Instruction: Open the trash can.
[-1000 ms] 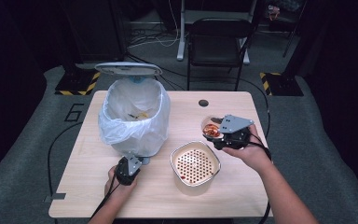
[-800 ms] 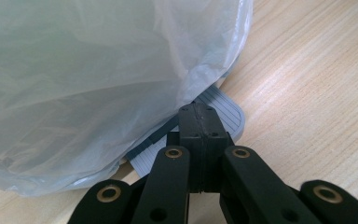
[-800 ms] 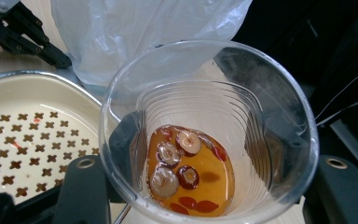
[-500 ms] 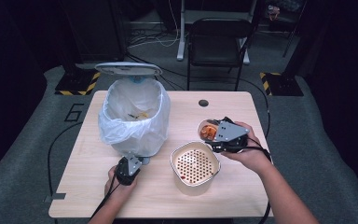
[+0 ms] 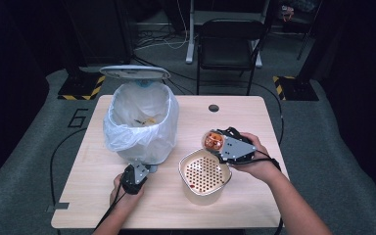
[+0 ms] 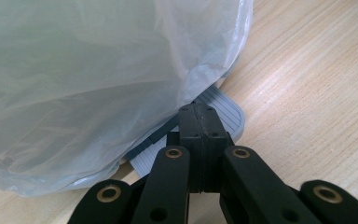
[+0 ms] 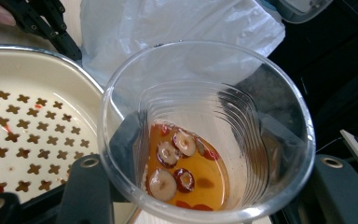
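Observation:
A clear plastic cup [image 5: 212, 141] [image 7: 242, 135] holds orange liquid with several red fruit slices [image 7: 179, 161]. My right gripper [image 5: 216, 144] [image 7: 203, 137] is shut on the cup's sides and holds it tilted over the far right rim of a cream perforated strainer bowl [image 5: 204, 175] [image 7: 28, 121]. My left gripper [image 5: 139, 170] [image 6: 198, 114] is shut with nothing between its jaws, and its tip rests on the grey foot pedal [image 6: 223, 109] of a bin lined with a white bag [image 5: 139, 122] [image 6: 84, 70]. The bin's lid [image 5: 134, 72] stands raised.
The bin stands at the table's left, the strainer bowl at front centre. A cable hole [image 5: 213, 107] sits near the wooden table's [image 5: 254, 196] far edge. A black chair [image 5: 230, 44] stands beyond the table. Cables trail off the front edge.
My right gripper has carried the cup a little nearer and leftward to the strainer bowl's rim and tilted it further. The left gripper has stayed on the pedal.

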The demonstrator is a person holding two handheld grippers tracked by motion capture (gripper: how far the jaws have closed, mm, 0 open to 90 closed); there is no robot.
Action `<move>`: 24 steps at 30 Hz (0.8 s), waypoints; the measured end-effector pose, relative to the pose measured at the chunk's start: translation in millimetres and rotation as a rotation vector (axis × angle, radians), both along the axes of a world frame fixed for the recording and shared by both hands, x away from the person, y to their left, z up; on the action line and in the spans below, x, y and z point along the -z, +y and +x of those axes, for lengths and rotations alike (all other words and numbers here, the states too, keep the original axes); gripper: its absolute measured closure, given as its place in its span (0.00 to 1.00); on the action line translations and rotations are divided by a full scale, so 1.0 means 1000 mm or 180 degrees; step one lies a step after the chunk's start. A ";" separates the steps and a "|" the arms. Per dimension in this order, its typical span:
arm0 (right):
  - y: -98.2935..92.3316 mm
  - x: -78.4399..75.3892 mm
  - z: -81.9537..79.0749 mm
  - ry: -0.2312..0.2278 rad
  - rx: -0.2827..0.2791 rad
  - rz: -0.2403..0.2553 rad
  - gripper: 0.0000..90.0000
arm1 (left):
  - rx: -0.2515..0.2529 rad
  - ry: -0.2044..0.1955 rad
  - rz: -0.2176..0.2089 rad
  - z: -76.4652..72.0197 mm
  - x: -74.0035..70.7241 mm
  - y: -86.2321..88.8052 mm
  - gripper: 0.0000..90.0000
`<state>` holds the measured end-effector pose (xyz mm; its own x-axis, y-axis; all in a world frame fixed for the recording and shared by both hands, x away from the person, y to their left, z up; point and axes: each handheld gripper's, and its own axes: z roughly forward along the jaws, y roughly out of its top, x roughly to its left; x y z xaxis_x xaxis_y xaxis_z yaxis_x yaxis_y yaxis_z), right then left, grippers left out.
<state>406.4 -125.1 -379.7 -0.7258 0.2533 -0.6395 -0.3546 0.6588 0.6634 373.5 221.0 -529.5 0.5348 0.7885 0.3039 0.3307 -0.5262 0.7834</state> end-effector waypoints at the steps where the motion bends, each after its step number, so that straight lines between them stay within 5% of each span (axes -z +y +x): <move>1: 0.001 0.002 0.000 -0.0058 -0.0007 -0.0017 0.46 | 0.0000 -0.0002 0.0004 0.000 0.000 0.000 1.00; 8: 0.005 0.003 -0.008 -0.0337 0.0034 -0.0100 0.47 | -0.0001 0.0002 -0.0003 0.000 0.000 0.000 1.00; 10: 0.007 0.003 -0.011 -0.0518 0.0053 -0.0147 0.48 | 0.0000 0.0001 0.0003 0.000 0.000 0.000 1.00; 11: 0.009 0.002 -0.014 -0.0728 0.0087 -0.0232 0.48 | -0.0008 -0.0006 -0.0018 0.000 0.000 0.000 1.00; 15: 0.012 0.006 -0.019 -0.0990 0.0138 -0.0459 0.48 | -0.0004 0.0000 -0.0008 0.000 0.000 0.000 1.00; 24: 0.018 0.015 -0.022 -0.1333 0.0090 -0.0949 0.48 | -0.0003 0.0001 -0.0016 0.000 0.000 0.000 1.00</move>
